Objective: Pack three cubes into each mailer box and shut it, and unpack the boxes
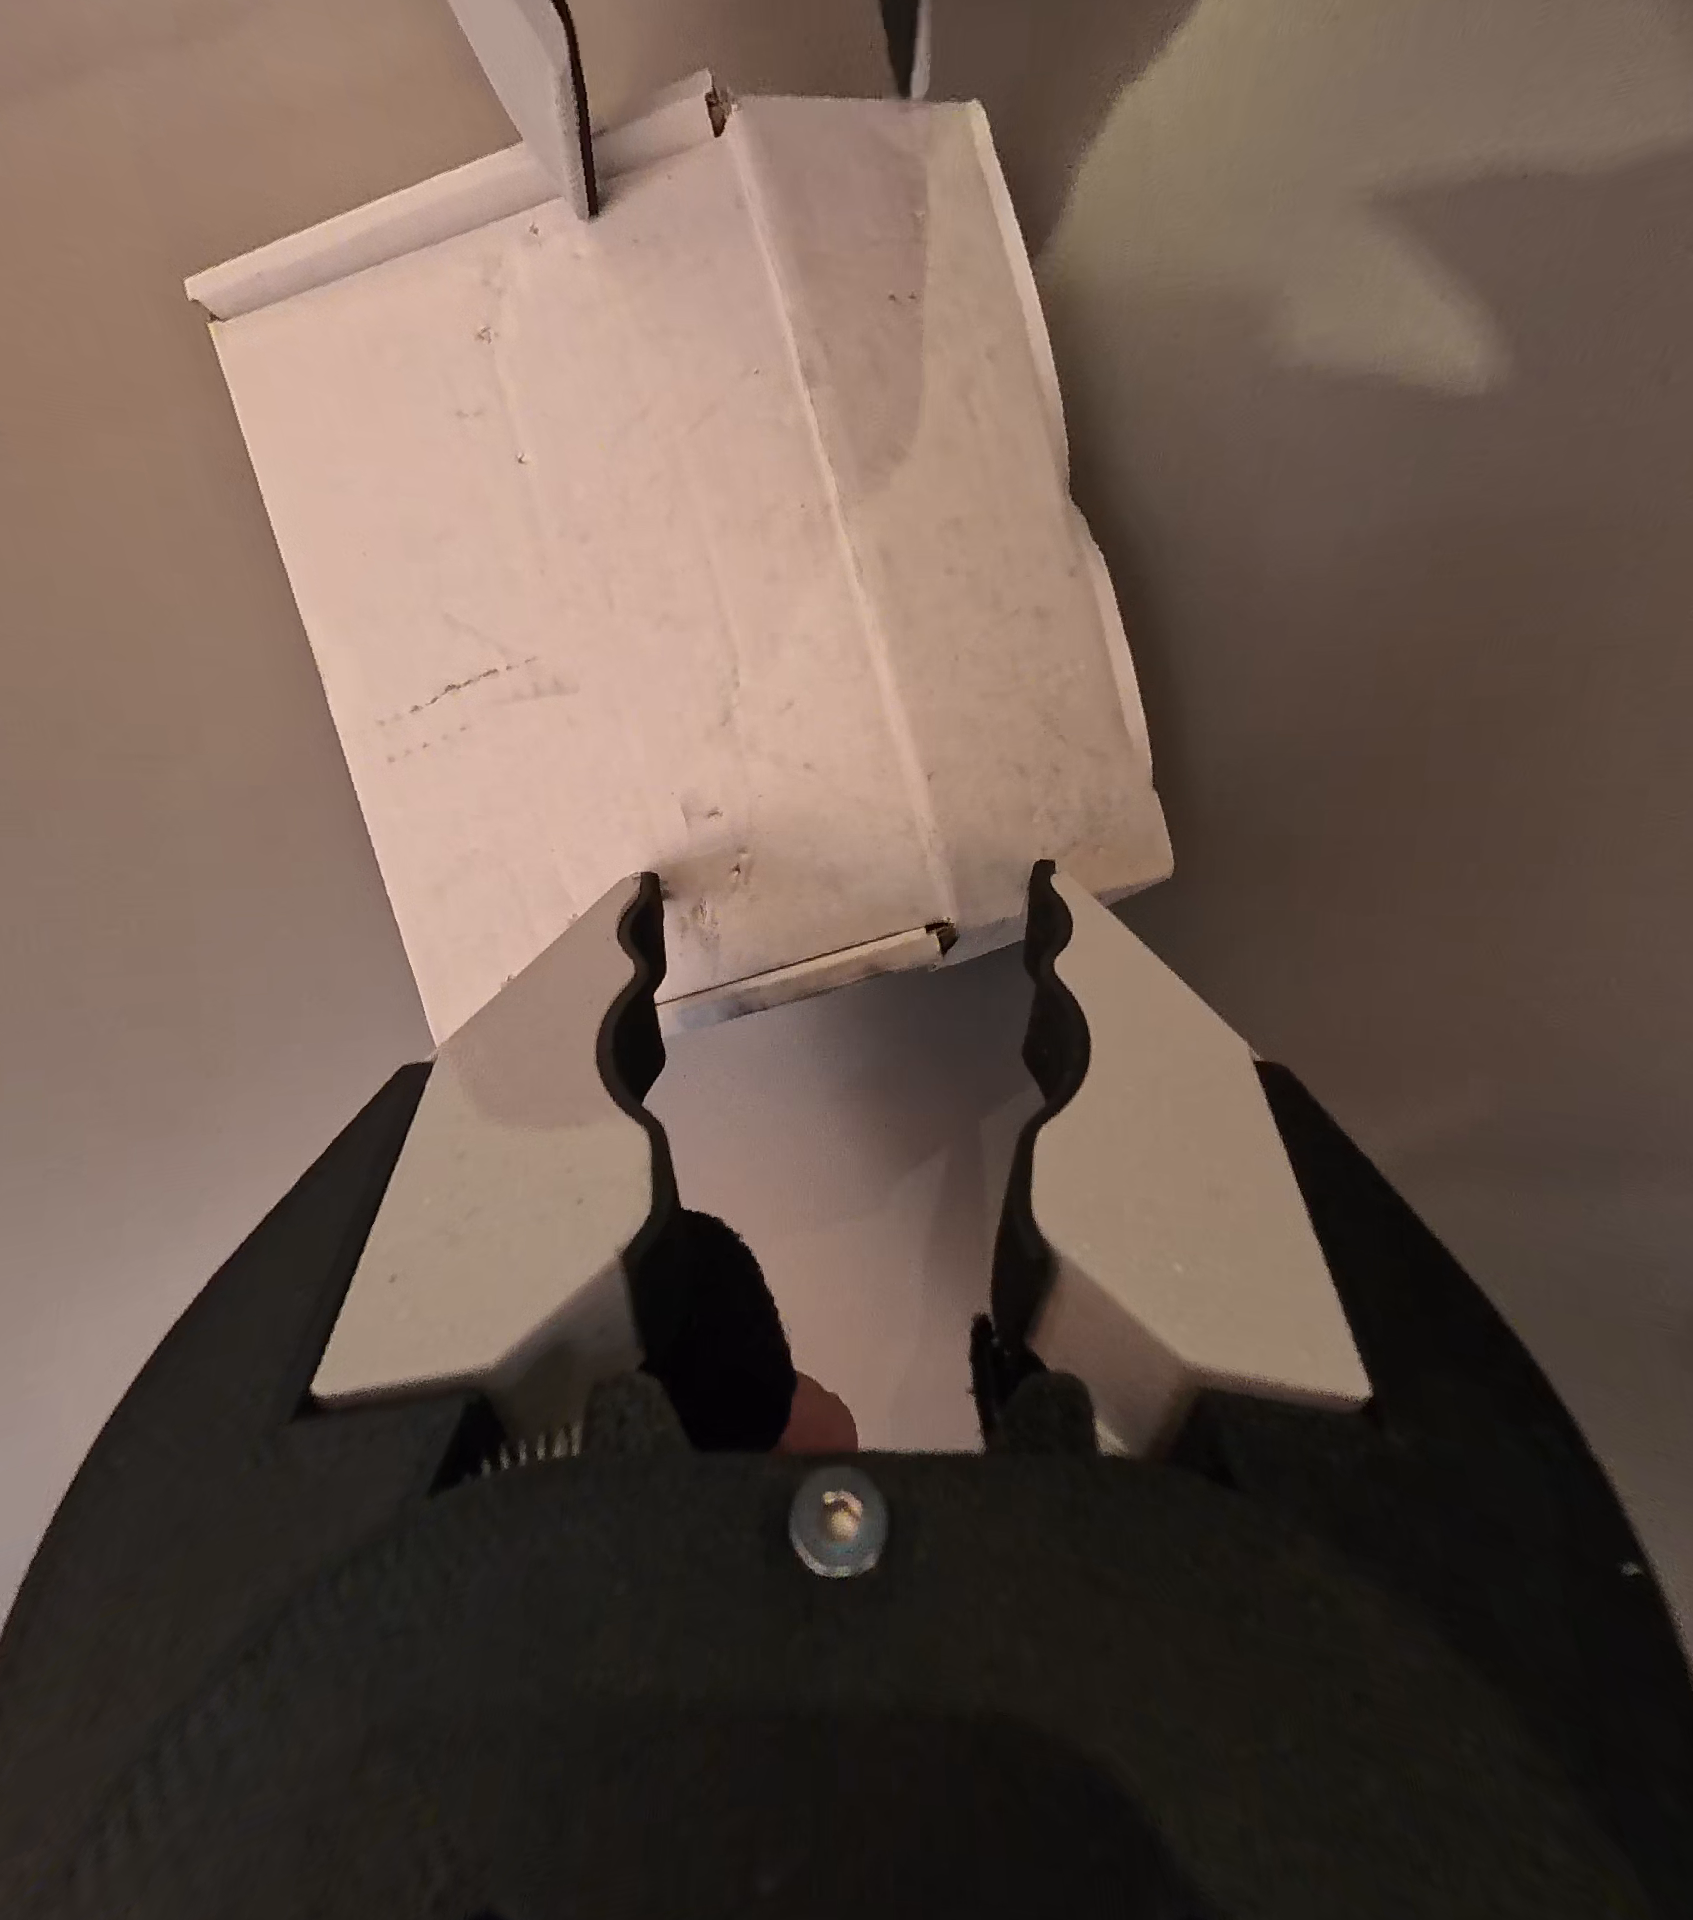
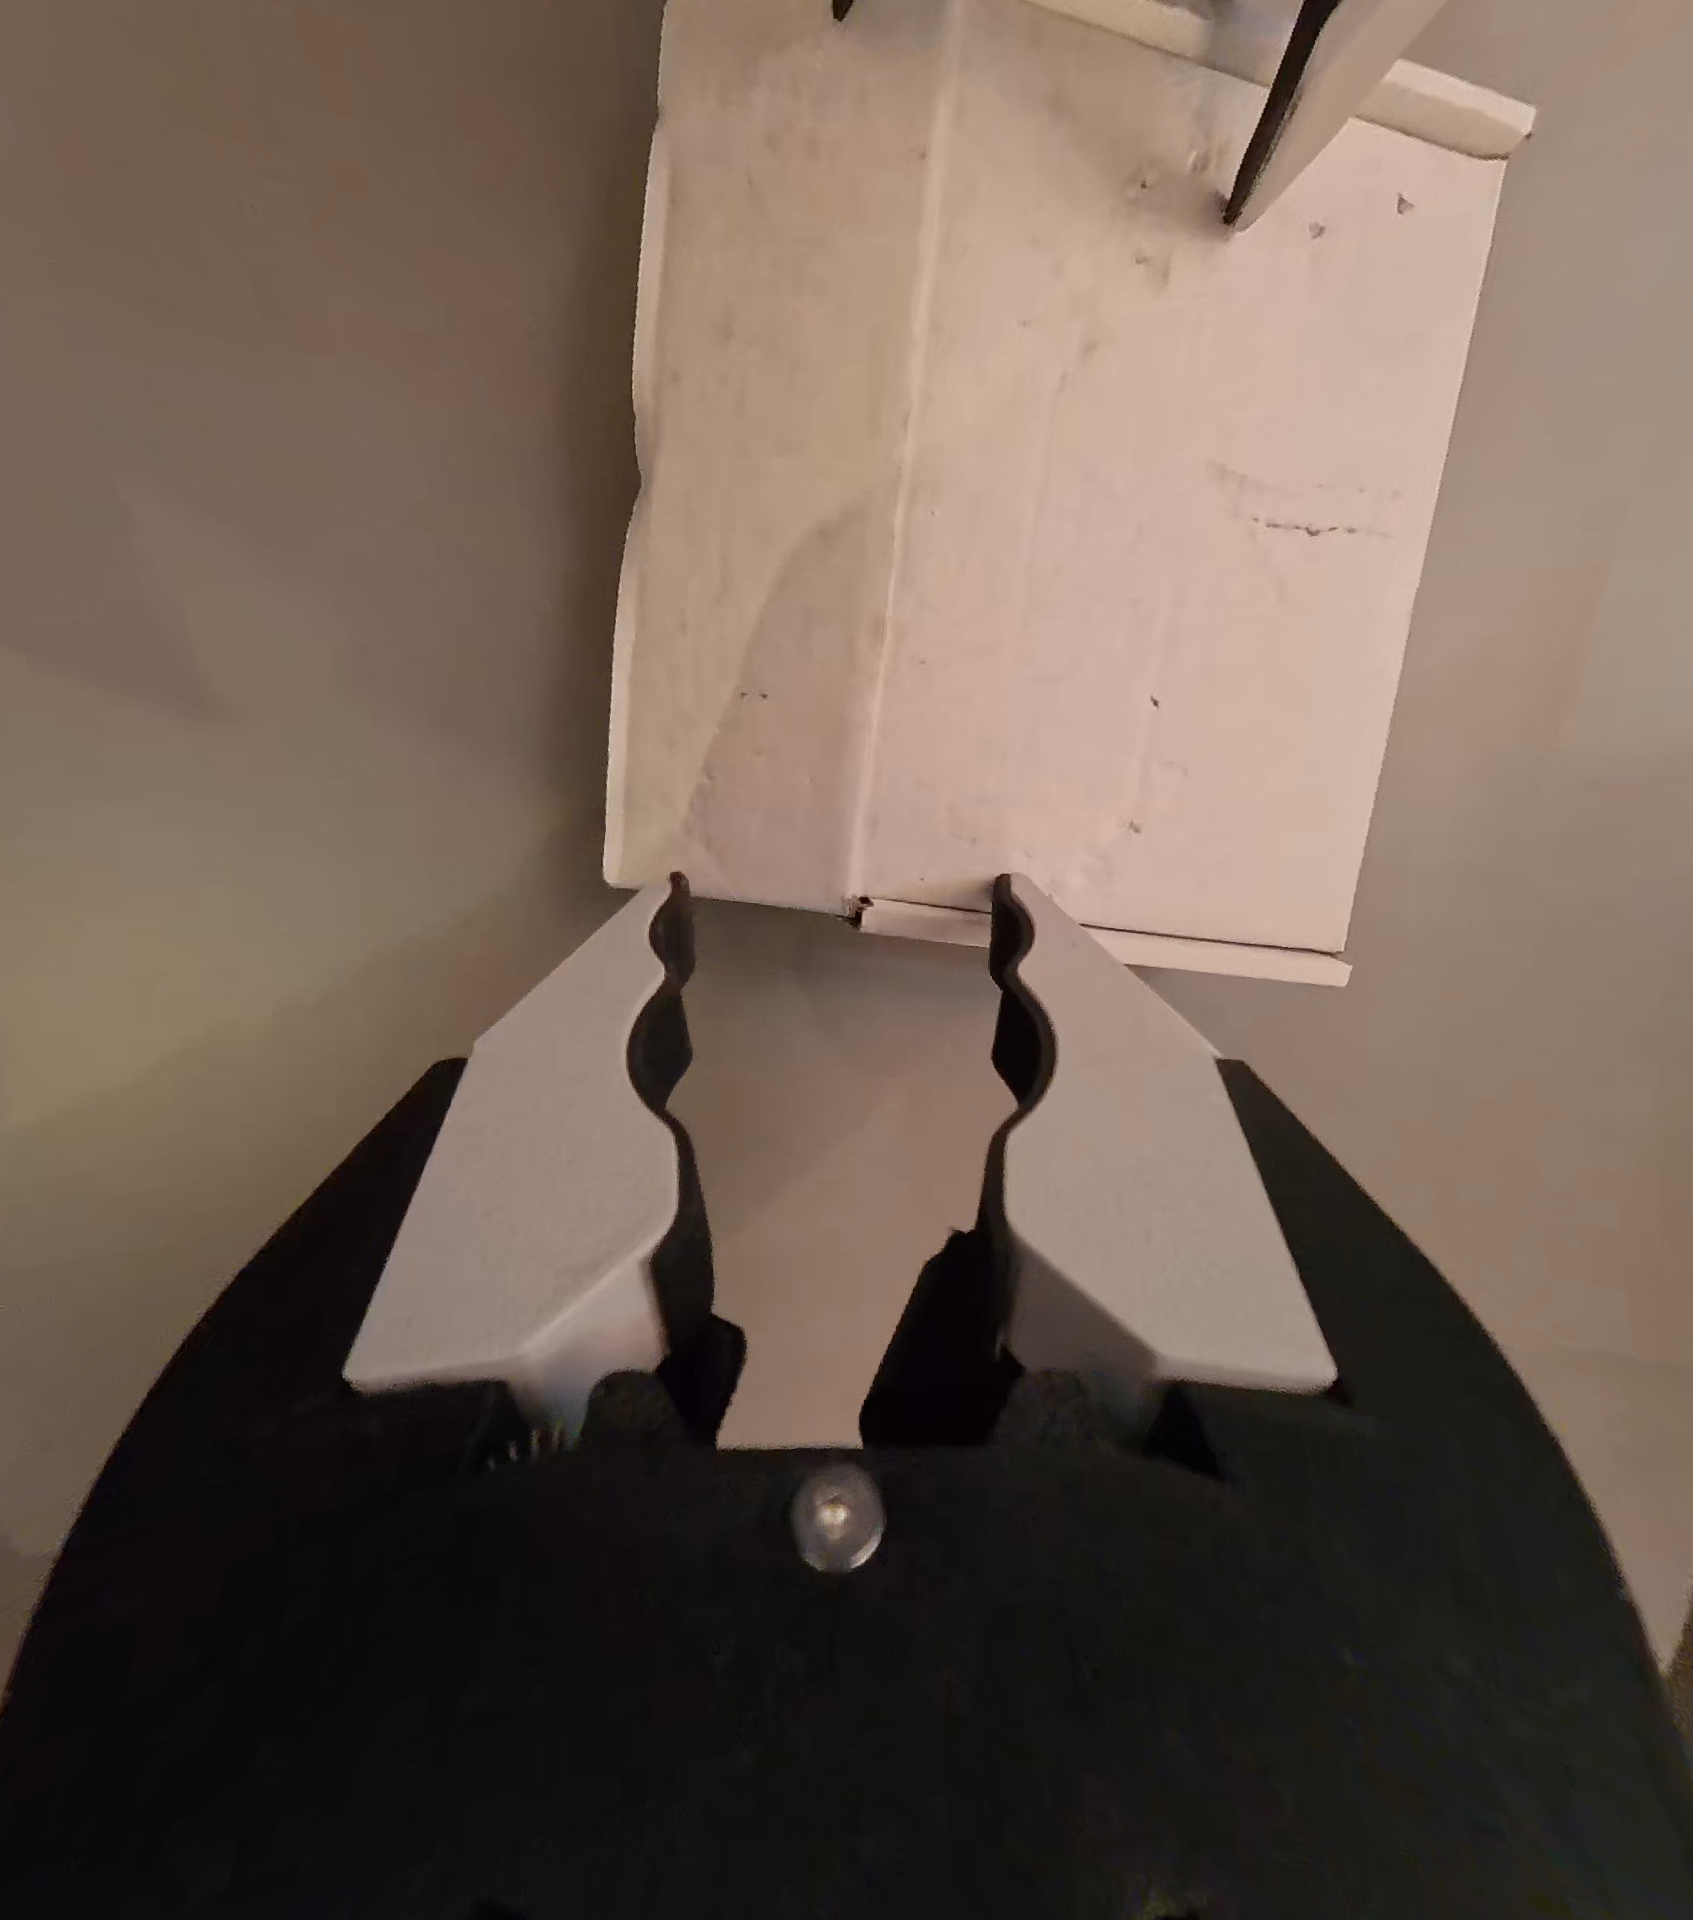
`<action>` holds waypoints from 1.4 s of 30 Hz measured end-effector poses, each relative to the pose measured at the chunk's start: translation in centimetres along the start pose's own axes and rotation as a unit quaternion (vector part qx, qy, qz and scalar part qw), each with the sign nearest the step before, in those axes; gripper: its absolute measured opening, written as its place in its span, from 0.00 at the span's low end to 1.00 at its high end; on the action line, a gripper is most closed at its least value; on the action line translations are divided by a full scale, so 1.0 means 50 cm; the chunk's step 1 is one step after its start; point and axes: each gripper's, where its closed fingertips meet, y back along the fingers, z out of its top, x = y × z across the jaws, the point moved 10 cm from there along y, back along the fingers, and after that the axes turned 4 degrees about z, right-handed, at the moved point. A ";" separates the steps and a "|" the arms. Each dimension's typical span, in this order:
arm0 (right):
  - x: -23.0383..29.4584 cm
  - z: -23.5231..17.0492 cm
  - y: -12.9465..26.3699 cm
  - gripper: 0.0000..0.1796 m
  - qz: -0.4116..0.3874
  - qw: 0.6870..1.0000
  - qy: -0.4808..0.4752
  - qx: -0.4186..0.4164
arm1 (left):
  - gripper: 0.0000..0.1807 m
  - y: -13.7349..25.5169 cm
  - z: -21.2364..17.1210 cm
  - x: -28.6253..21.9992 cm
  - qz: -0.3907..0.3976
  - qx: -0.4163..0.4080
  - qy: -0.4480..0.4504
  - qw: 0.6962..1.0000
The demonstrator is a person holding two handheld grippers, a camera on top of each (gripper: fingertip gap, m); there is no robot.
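Grey table [image 1: 94, 727] under everything; 1 closed white mailer box [image 1: 676, 582] lies flat between my 2 tongs. My left tongs [image 1: 847, 894] and right tongs [image 2: 837, 894] both gape wide, empty, tips at opposite box edges.

Left gripper [image 1: 847, 883]: jaws spread apart, grey fingers [image 1: 530, 1039] with wavy black pads, nothing between them. Right gripper [image 2: 840, 888]: jaws likewise apart, holding nothing, facing the left gripper.

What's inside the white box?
You can't see inside: the white mailer box looks shut, with its cardboard covering any cubes. Both open claws, left and right, sit at opposite ends of it.
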 end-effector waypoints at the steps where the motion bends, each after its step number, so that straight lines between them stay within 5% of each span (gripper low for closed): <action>1: -0.003 0.000 0.001 0.31 0.005 1.000 -0.010 -0.004 | 0.38 0.000 0.000 0.000 0.000 0.000 0.001 1.000; 21: -0.014 0.033 -0.004 0.25 -0.007 0.997 -0.031 0.075 | 0.41 0.007 -0.011 0.003 -0.039 -0.001 -0.067 0.997; 27: -0.018 0.036 -0.004 0.25 0.001 0.996 -0.033 0.079 | 0.33 -0.001 -0.008 -0.010 0.032 0.026 -0.135 0.990; 42: -0.026 0.037 -0.003 0.25 0.019 0.996 -0.036 0.079 | 0.34 -0.001 -0.023 -0.003 0.011 -0.036 -0.025 0.999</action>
